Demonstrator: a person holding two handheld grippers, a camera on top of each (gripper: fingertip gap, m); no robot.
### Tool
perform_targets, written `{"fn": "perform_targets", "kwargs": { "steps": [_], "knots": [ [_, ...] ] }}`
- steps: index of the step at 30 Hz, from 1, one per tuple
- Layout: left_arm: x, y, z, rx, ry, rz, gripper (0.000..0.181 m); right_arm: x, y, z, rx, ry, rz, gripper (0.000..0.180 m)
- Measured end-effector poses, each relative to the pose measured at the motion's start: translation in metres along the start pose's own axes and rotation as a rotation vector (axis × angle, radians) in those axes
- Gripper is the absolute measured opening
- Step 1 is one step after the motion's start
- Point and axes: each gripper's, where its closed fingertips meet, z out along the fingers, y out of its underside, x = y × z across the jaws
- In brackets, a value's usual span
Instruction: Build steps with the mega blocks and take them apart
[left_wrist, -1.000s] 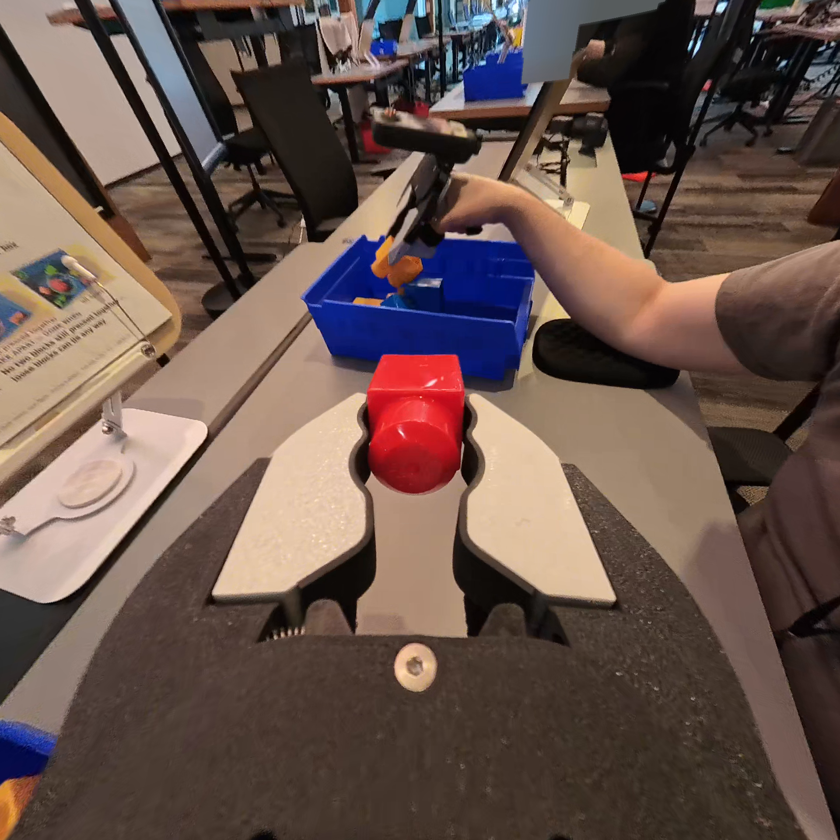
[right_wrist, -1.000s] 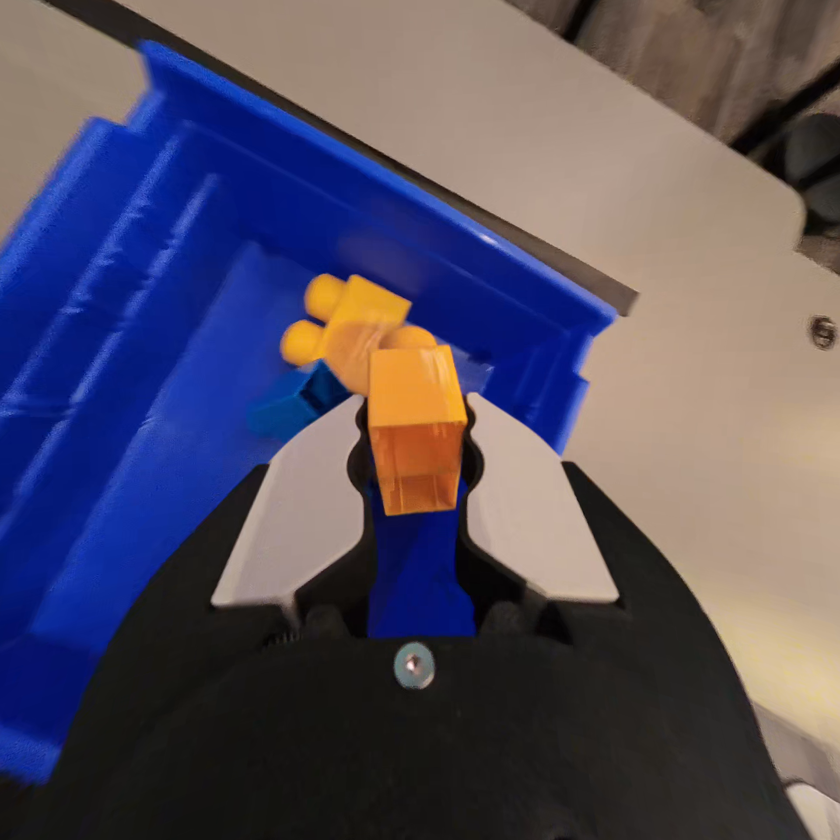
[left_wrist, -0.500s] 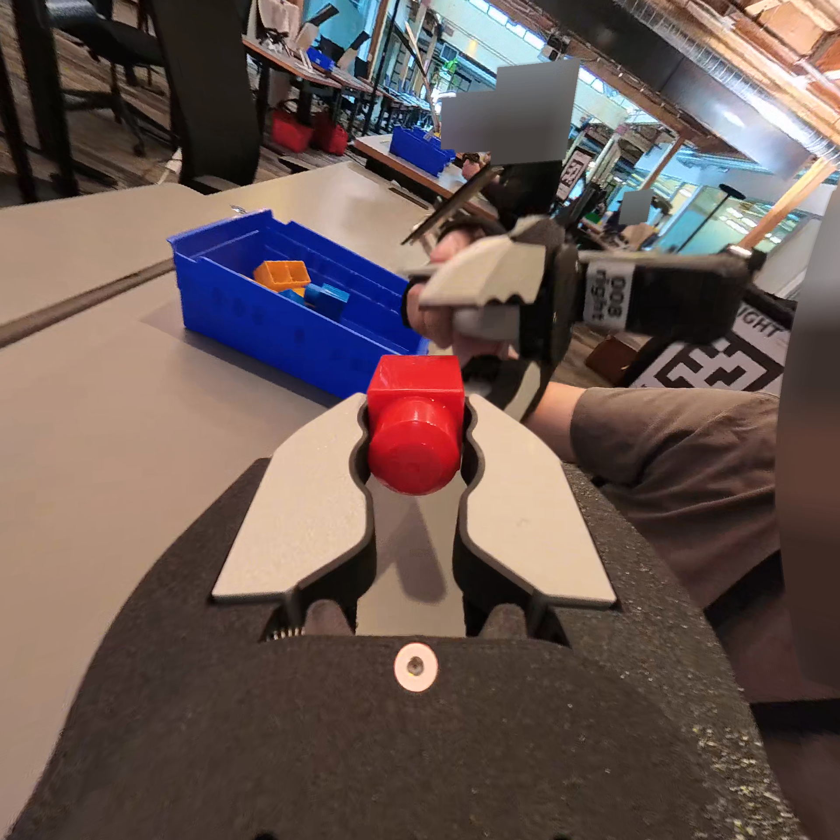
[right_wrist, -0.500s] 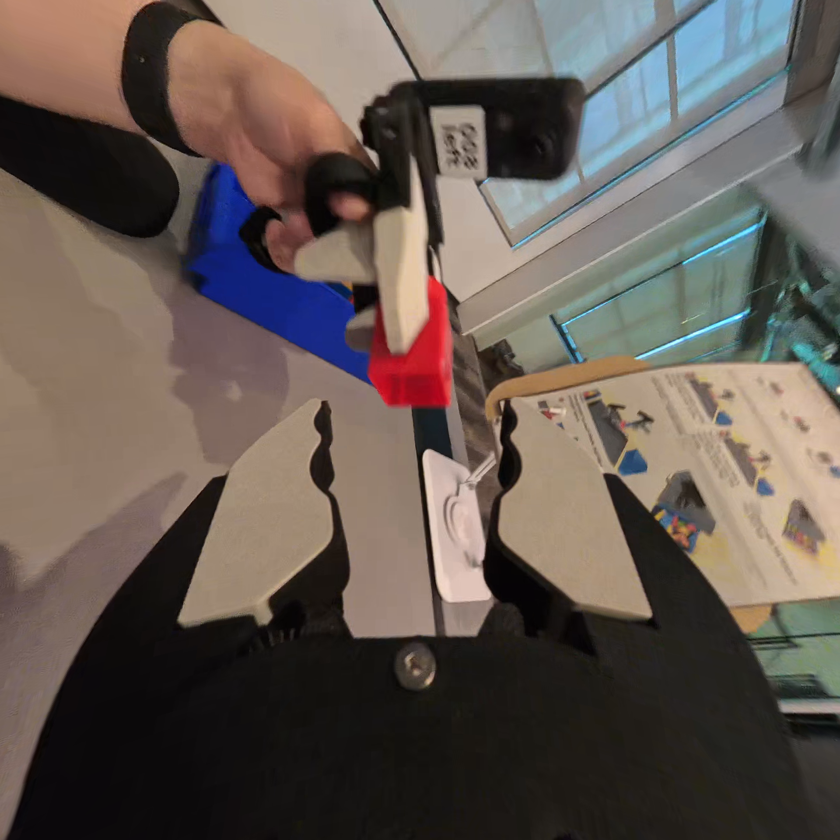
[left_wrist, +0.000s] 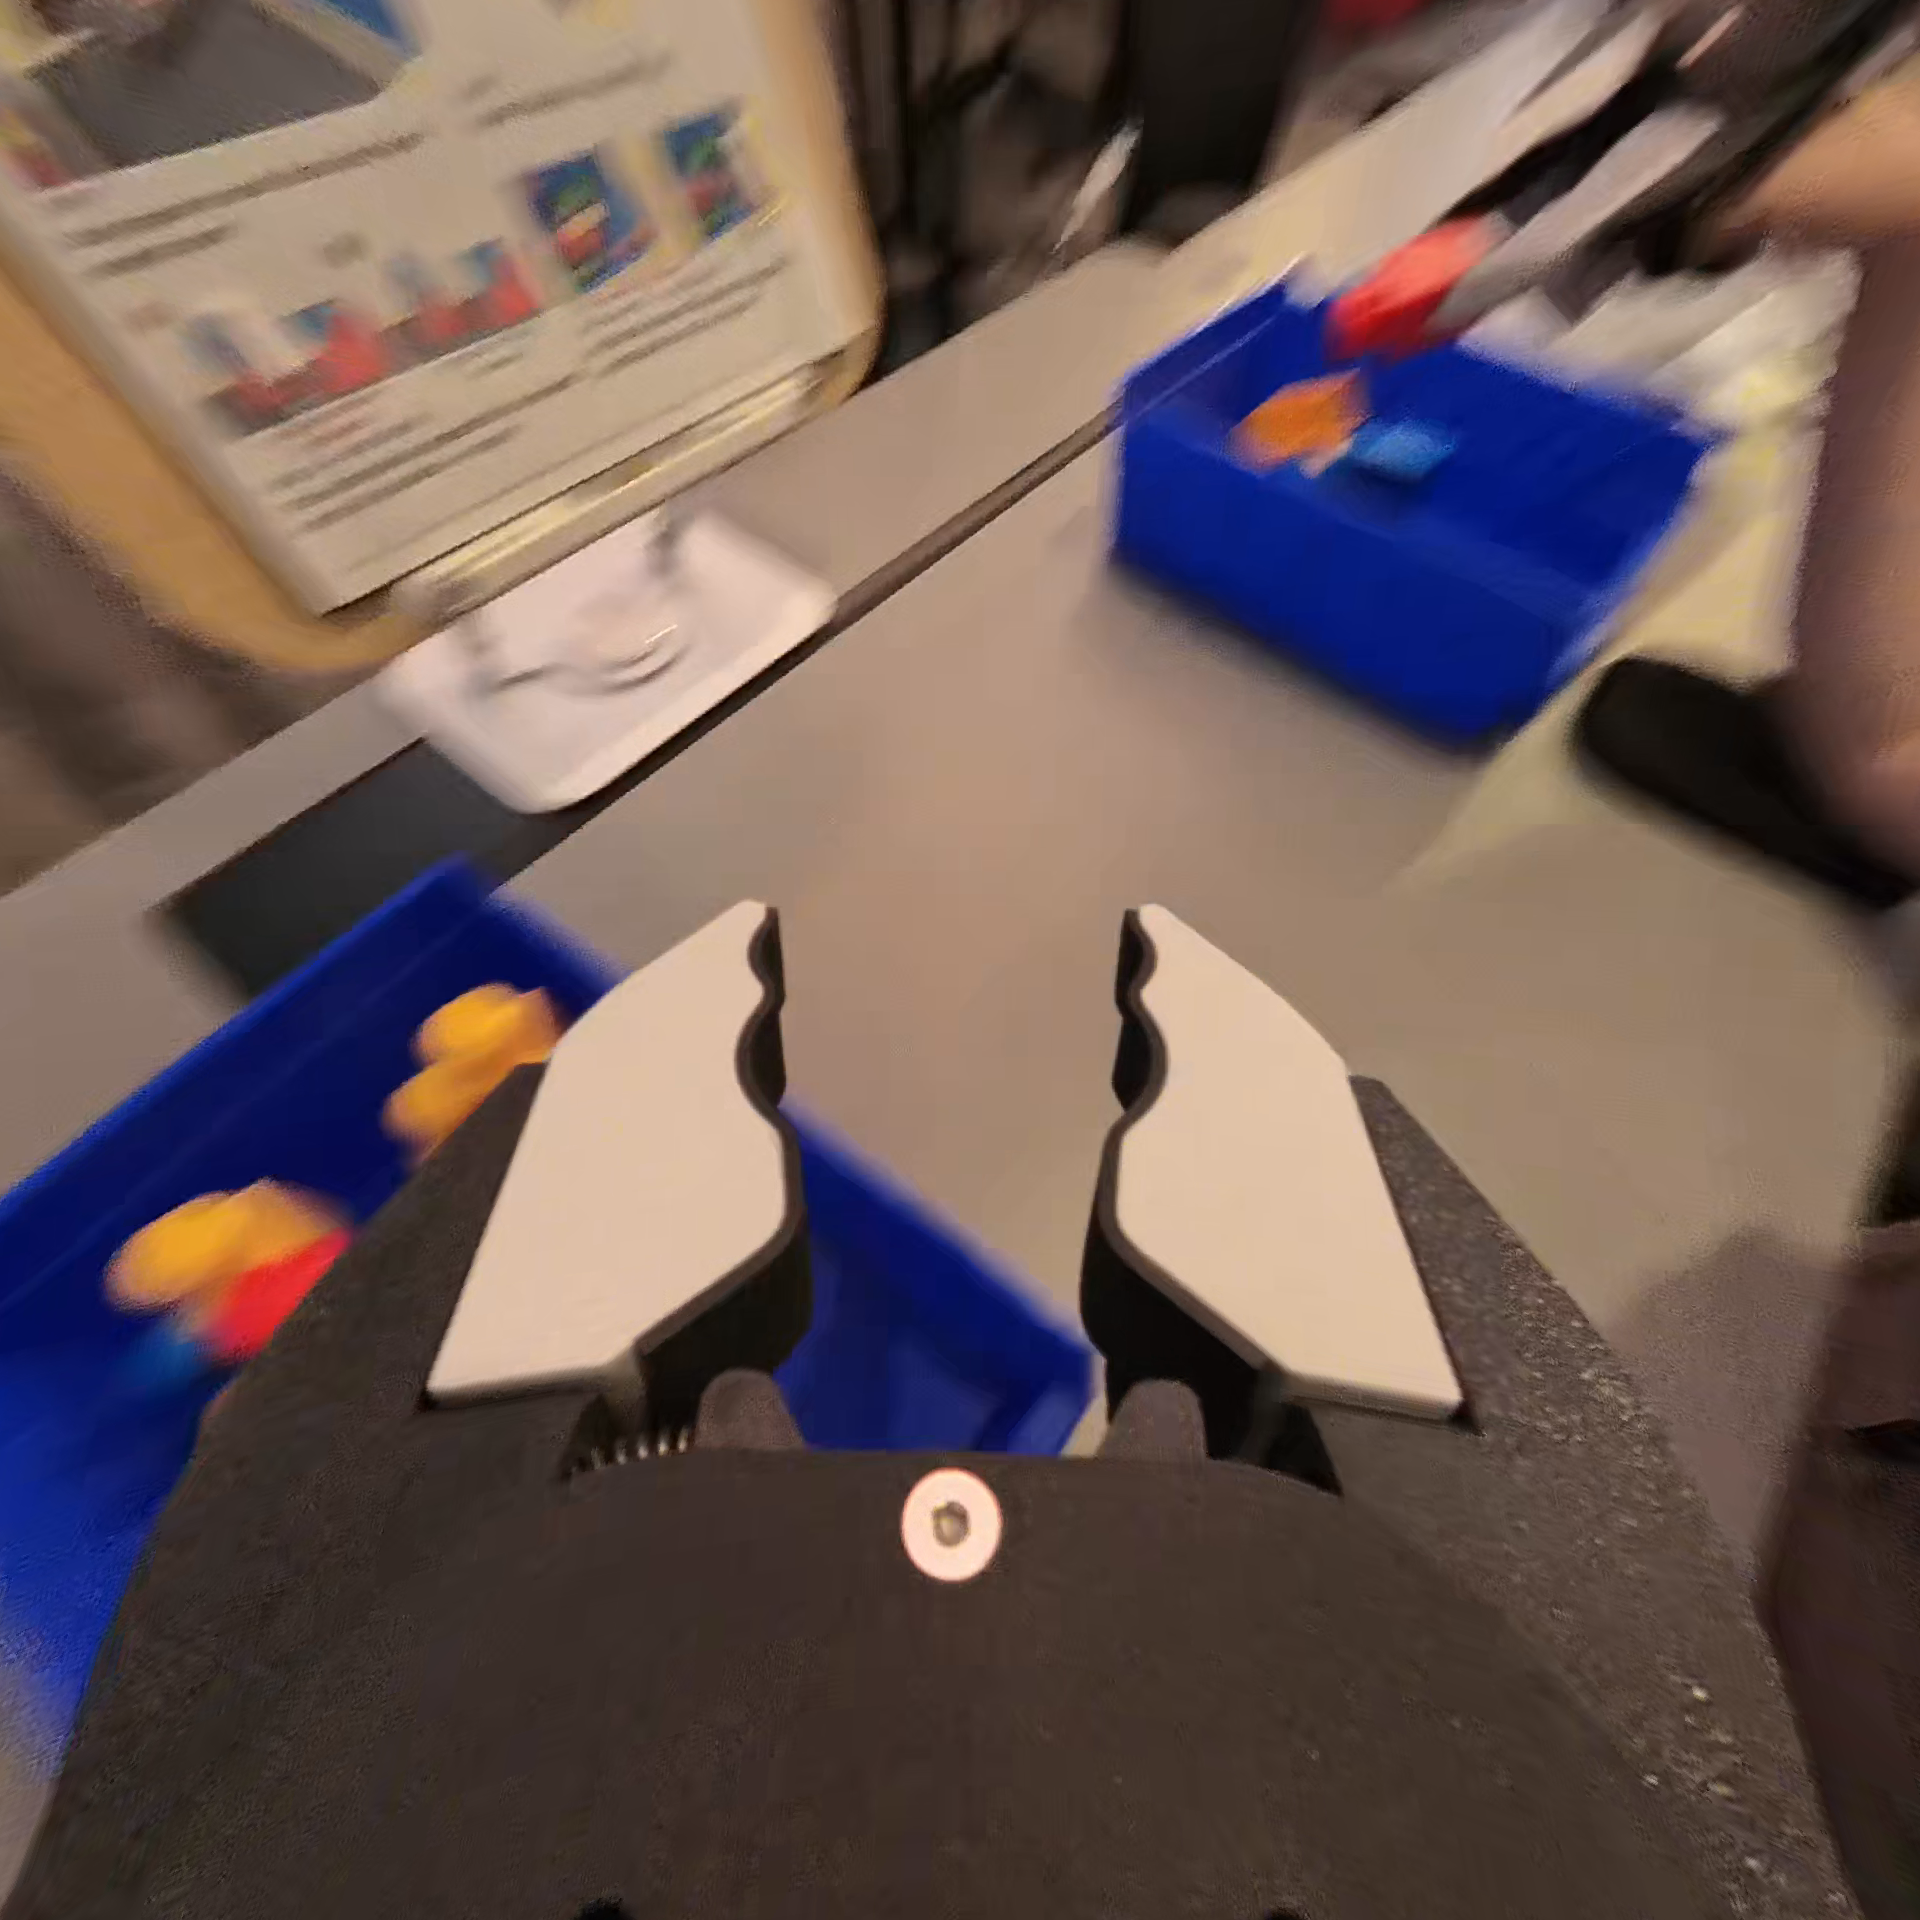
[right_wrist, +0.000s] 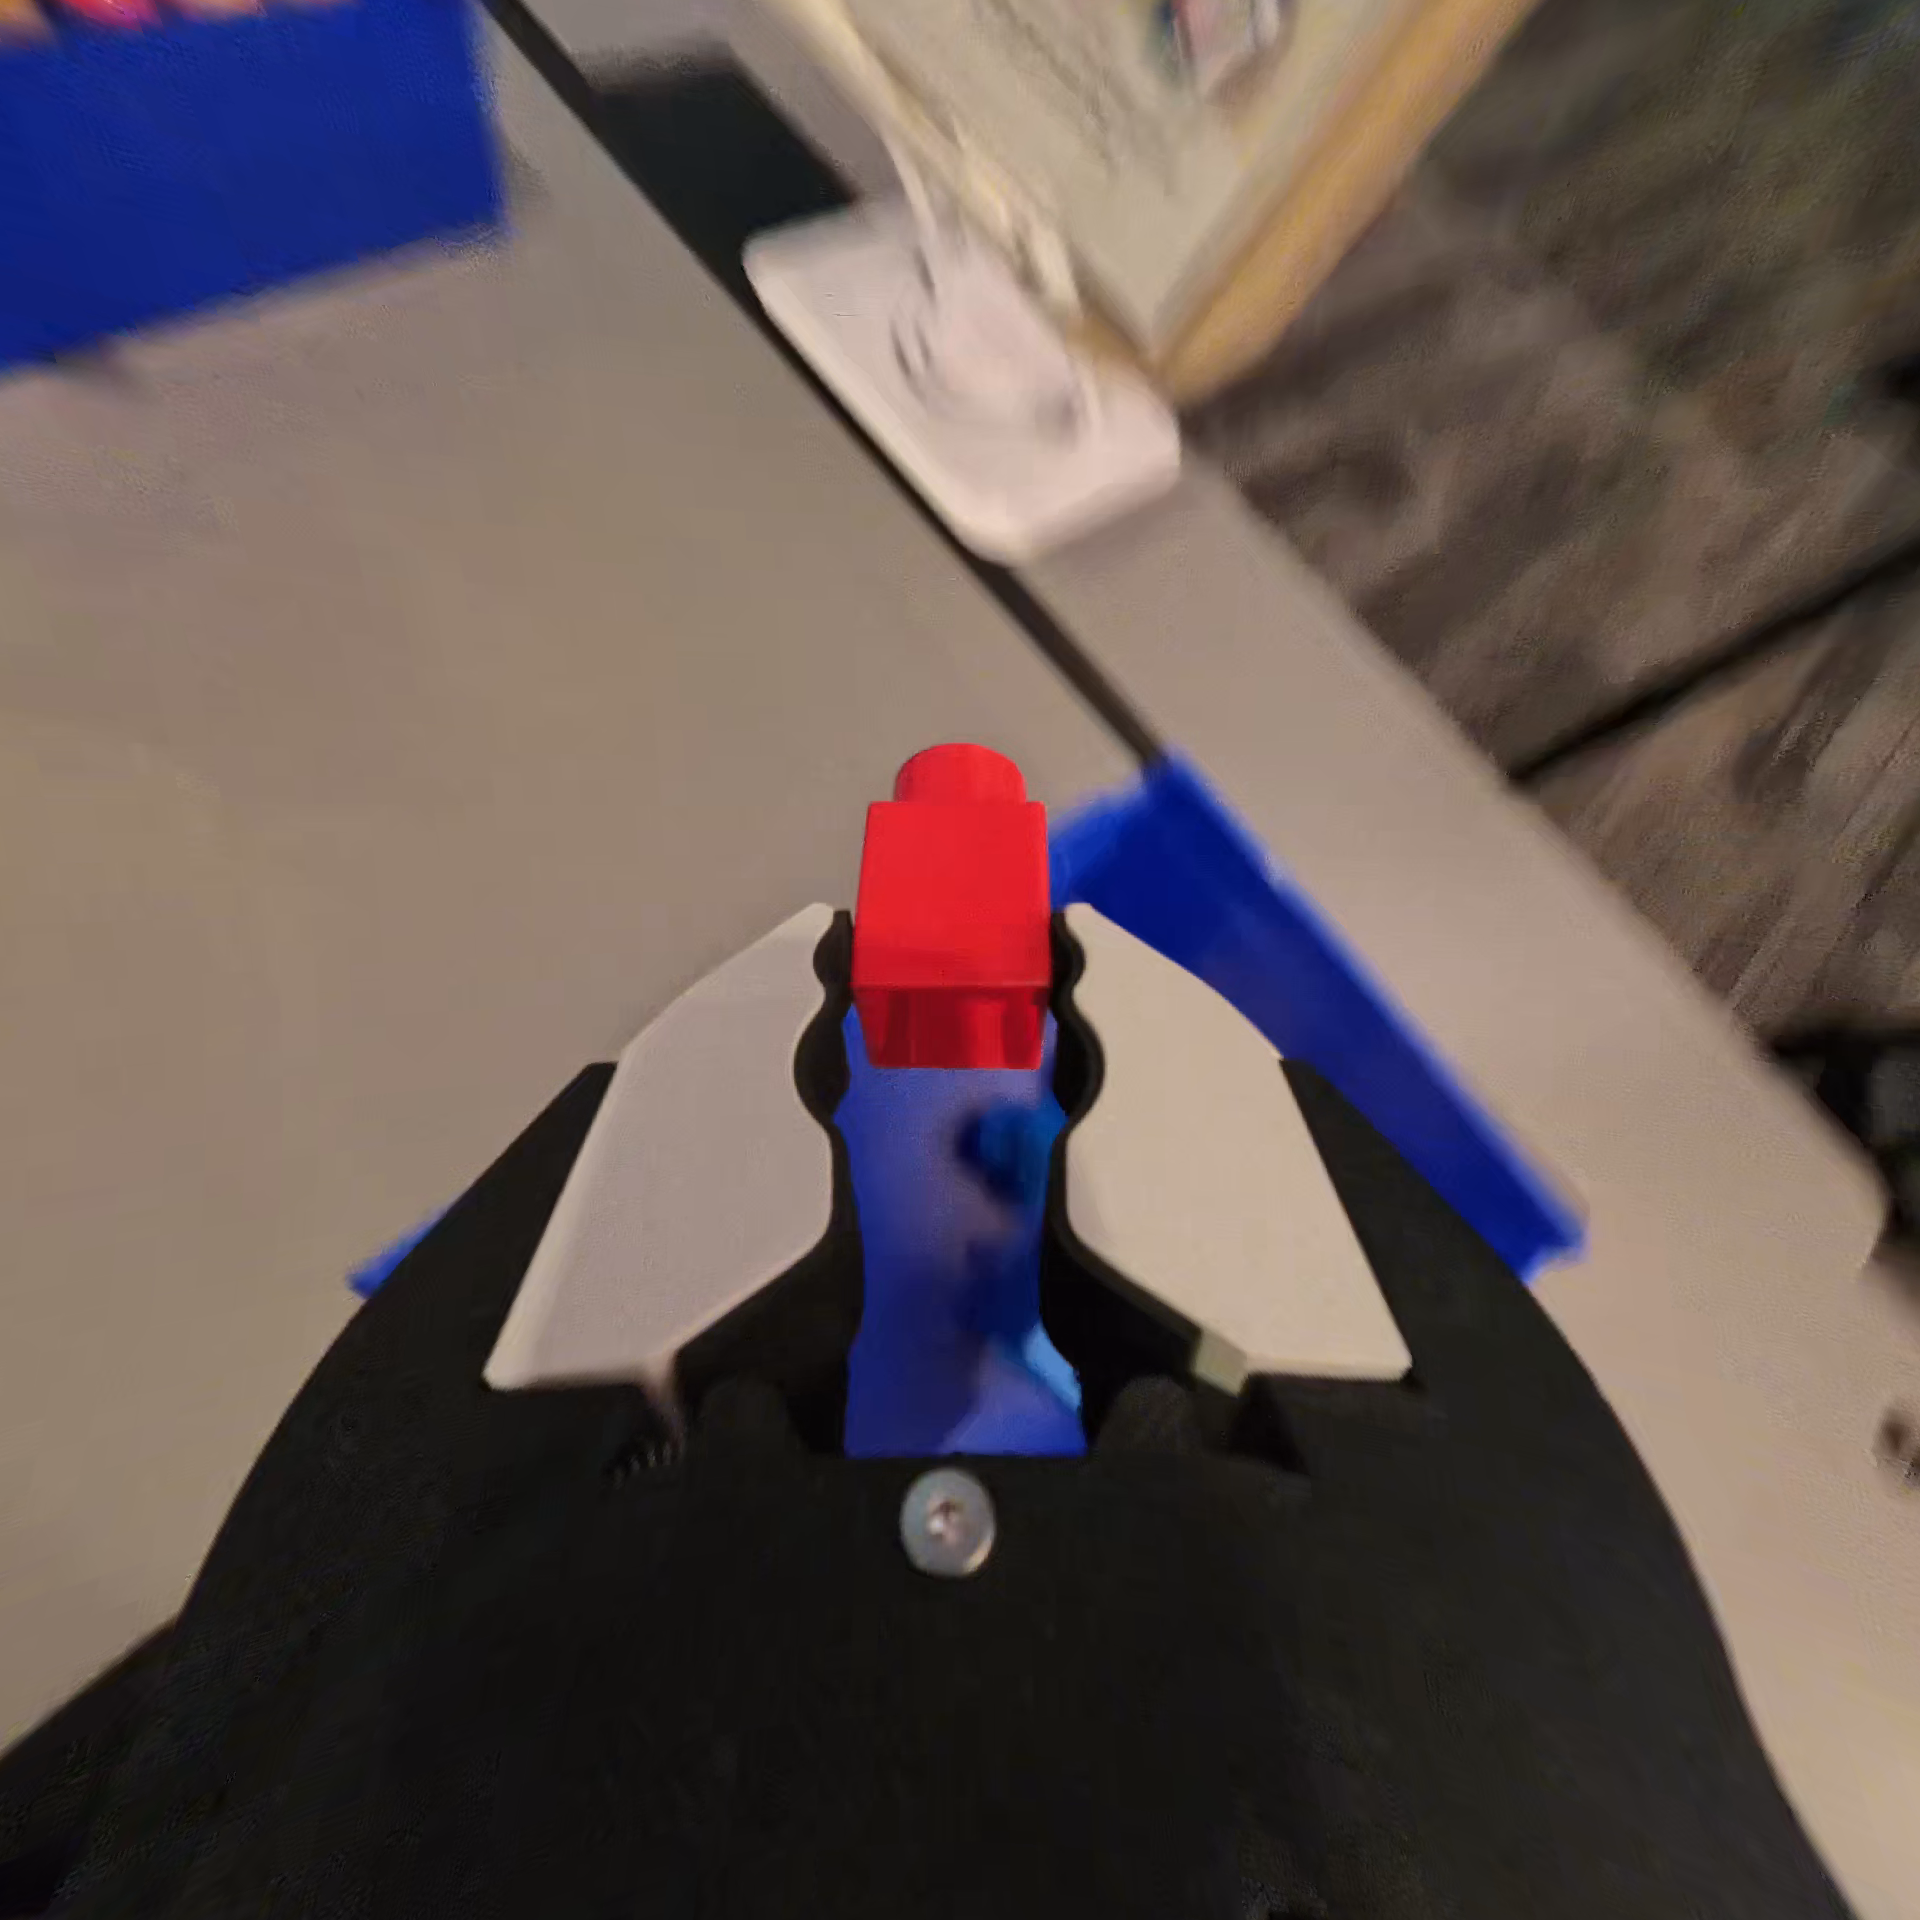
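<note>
One red block gripped in R tool; L tool jaws apart, nothing legible.

I see the red block pinched between my right gripper's fingertips, its single round stud pointing away from the camera and its hollow underside facing back toward me; it hangs over the far blue bin; from the left wrist view that bin holds an orange block and a blue block side by side; the near blue bin holds two orange blocks and a red piece, all too blurred to tell their poses.
</note>
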Motion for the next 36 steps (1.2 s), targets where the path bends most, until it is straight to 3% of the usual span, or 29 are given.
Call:
{"fn": "perform_targets", "kwargs": {
  "steps": [3,7,9,11,15,22,26,29,31,33,36],
  "knots": [
    [-0.056,0.030,-0.041,-0.082,-0.276,0.050,0.061,0.044,0.061,0.031,-0.184,0.062,0.126,0.037],
    [-0.095,0.072,-0.067,-0.201,-0.384,-0.058,0.060,0.056,0.096,0.072,-0.282,0.025,0.239,0.038],
    [-0.111,0.096,-0.066,-0.294,-0.421,-0.096,0.061,0.065,0.106,0.078,-0.344,0.089,0.239,0.054],
    [-0.119,0.122,-0.055,-0.412,-0.410,-0.161,0.062,0.070,0.099,0.074,-0.323,0.144,0.205,0.062],
    [-0.129,0.157,-0.023,-0.593,-0.387,-0.299,0.058,0.070,0.068,0.061,-0.213,0.186,0.182,0.062],
    [-0.151,0.200,-0.007,-0.857,-0.506,-0.176,0.045,0.063,0.059,0.055,-0.239,0.212,0.110,0.061],
    [-0.153,0.182,-0.027,-0.818,-0.556,-0.136,0.043,0.053,0.036,0.051,-0.189,0.231,0.050,0.061],
    [-0.139,0.132,-0.047,-0.582,-0.558,-0.156,0.043,0.033,-0.006,0.049,-0.068,0.263,-0.060,0.060],
    [-0.109,0.079,-0.048,-0.311,-0.443,-0.162,0.042,-0.002,-0.051,0.051,0.094,0.251,-0.194,0.060],
    [-0.061,0.022,-0.041,-0.023,-0.221,-0.145,0.041,-0.061,-0.094,0.056,0.279,0.167,-0.344,0.060],
    [0.004,-0.031,-0.023,0.206,0.077,-0.158,0.039,-0.160,-0.128,0.060,0.483,-0.009,-0.507,0.066]
  ]
}}
